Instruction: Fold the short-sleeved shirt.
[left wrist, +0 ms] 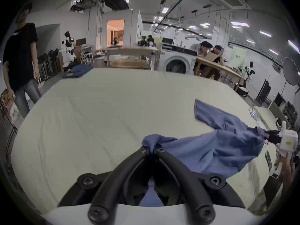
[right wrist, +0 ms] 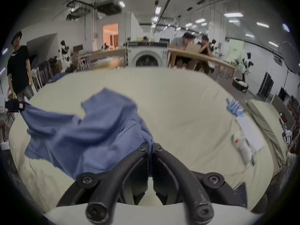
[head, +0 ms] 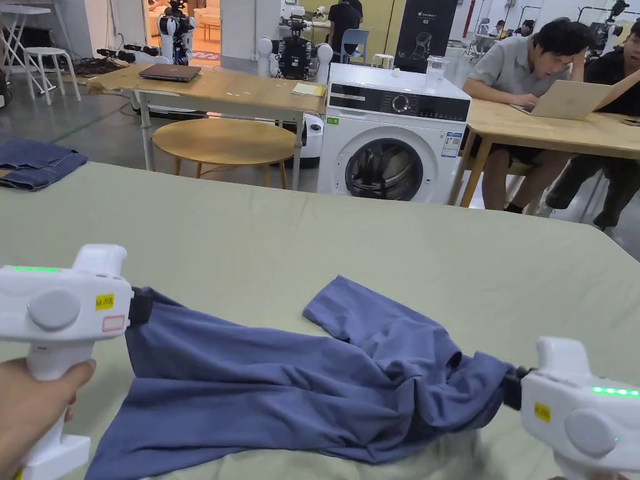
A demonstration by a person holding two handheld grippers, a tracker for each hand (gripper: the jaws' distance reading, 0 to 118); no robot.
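A blue short-sleeved shirt point(head: 294, 387) hangs crumpled between my two grippers, just above the pale green table point(head: 375, 250). One sleeve point(head: 350, 306) lies on the cloth toward the far side. My left gripper point(head: 142, 309) is shut on the shirt's left end; in the left gripper view its jaws point(left wrist: 151, 149) pinch a bunched fold of the shirt point(left wrist: 211, 150). My right gripper point(head: 509, 384) is shut on the shirt's right end; in the right gripper view the jaws point(right wrist: 150, 147) clamp the shirt point(right wrist: 90, 131). The lower hem sags toward the near edge.
Folded dark blue jeans point(head: 34, 164) lie at the table's far left corner. Beyond the table stand a washing machine point(head: 390, 134), a round wooden table point(head: 225, 140) and desks with seated people. A person point(left wrist: 21, 58) stands left of the table. Small items point(right wrist: 243, 140) lie at its right side.
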